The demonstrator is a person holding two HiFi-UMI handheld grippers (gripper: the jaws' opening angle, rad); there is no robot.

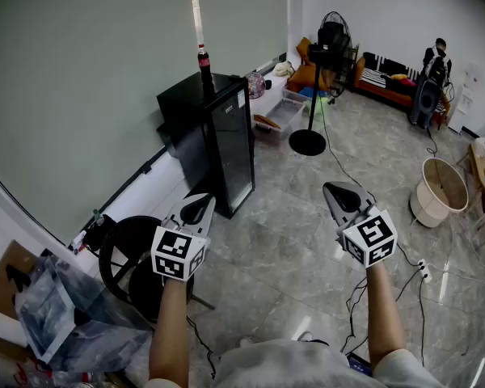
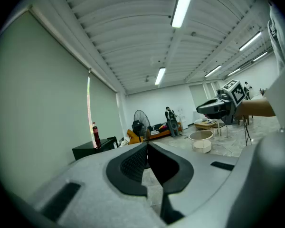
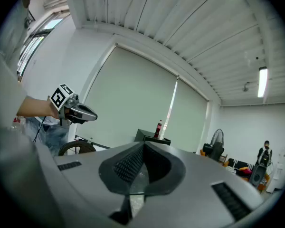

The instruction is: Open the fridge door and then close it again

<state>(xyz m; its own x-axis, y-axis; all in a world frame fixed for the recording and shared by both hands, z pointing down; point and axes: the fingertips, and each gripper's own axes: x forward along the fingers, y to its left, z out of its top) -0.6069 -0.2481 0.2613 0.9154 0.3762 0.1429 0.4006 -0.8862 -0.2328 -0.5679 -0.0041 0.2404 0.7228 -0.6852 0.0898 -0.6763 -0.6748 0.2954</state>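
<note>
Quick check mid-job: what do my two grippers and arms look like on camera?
Both the left gripper and right gripper are pale grey wedges tapering to black jaws lined with ribbed pads. Each carries a white cube with black square markers at its rear. Forearms are uncovered; a pale short sleeve shows on the right arm.

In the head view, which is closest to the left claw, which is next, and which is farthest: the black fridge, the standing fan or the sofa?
Starting from the left claw:
1. The black fridge, just ahead of it, on the left.
2. The standing fan, farther back, right of the fridge.
3. The sofa, farthest back, beyond the fan on the right.
</note>
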